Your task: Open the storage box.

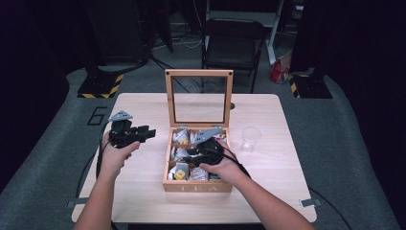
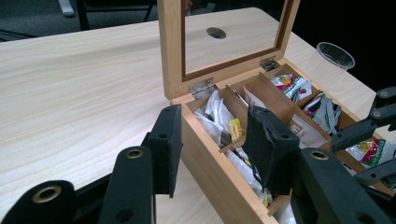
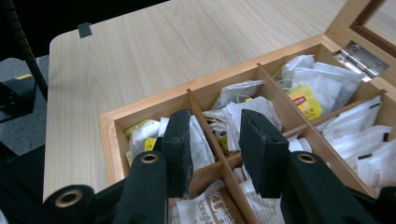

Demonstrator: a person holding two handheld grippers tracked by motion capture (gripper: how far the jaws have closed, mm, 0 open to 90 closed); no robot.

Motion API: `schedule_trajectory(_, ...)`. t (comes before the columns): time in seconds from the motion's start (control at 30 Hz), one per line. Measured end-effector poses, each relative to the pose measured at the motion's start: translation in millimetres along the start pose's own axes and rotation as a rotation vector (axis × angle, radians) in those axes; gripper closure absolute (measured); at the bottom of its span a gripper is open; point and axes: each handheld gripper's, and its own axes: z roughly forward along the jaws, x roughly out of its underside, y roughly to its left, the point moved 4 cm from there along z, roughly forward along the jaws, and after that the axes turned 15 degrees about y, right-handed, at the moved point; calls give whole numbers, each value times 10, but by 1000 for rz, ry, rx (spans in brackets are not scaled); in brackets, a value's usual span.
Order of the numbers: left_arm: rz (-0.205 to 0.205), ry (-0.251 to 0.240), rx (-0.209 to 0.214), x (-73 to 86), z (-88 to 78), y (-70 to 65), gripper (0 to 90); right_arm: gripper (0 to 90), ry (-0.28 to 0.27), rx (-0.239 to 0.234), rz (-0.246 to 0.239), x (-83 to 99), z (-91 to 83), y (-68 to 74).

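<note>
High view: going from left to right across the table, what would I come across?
Left hand-held gripper → wooden tea box with the right hand-held gripper reaching into it → clear plastic cup.

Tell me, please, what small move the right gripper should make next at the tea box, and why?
Probably lower the right gripper a little and shift it off the wooden divider, since its open jaws straddle that divider above the tea bags in the tea box and grip nothing yet.
</note>
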Motion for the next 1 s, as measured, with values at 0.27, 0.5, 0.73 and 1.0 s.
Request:
schedule_trajectory(0.27,0,5,-1,15,14,-17,562,674,25,-29,-18,-47,162,62)
schedule_trajectory(0.5,5,9,-1,18,36,-23,562,680,52,-40,-13,-52,274,74)
schedule_trajectory(0.73,2,5,-2,19,18,-26,562,686,65,-50,-18,-53,326,75)
schedule_trajectory(1.0,0,3,-2,23,6,-14,562,714,82,-58,-30,-39,376,67)
